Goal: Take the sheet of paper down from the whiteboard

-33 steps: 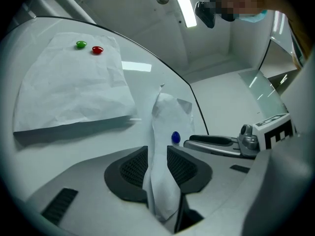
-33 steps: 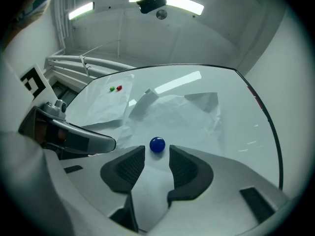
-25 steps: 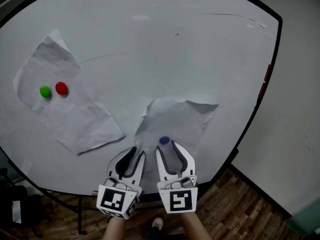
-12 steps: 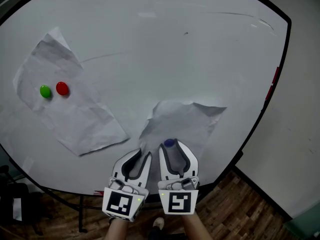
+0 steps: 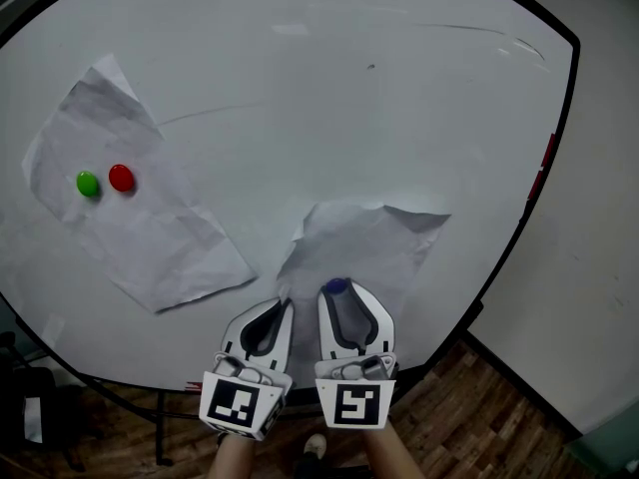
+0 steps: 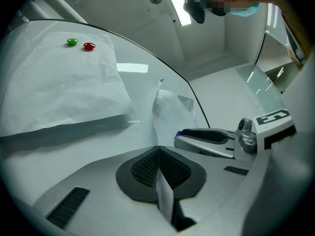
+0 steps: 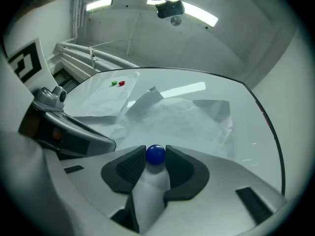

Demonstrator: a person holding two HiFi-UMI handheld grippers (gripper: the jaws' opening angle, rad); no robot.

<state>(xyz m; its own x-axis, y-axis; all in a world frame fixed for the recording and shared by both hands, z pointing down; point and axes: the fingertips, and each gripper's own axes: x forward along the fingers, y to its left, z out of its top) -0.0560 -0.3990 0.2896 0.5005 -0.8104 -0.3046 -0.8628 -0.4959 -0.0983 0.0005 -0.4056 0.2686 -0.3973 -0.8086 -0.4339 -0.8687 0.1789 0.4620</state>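
A big white whiteboard [image 5: 349, 98] stands over a dark wooden floor [image 5: 479, 417]. Low on it hangs the crumpled white sheet of paper [image 5: 364, 242], its bottom edge hidden behind the tools. The left hand-held gripper [image 6: 159, 156] is pressed together on that sheet's lower left edge. The right hand-held gripper [image 7: 156, 158] has just been closing, and its pads now pinch the round blue magnet [image 5: 336, 287] on the sheet.

blue magnet [image 7: 156, 154], green magnet [image 5: 88, 183], red magnet [image 5: 121, 177], white paper [image 5: 359, 247]
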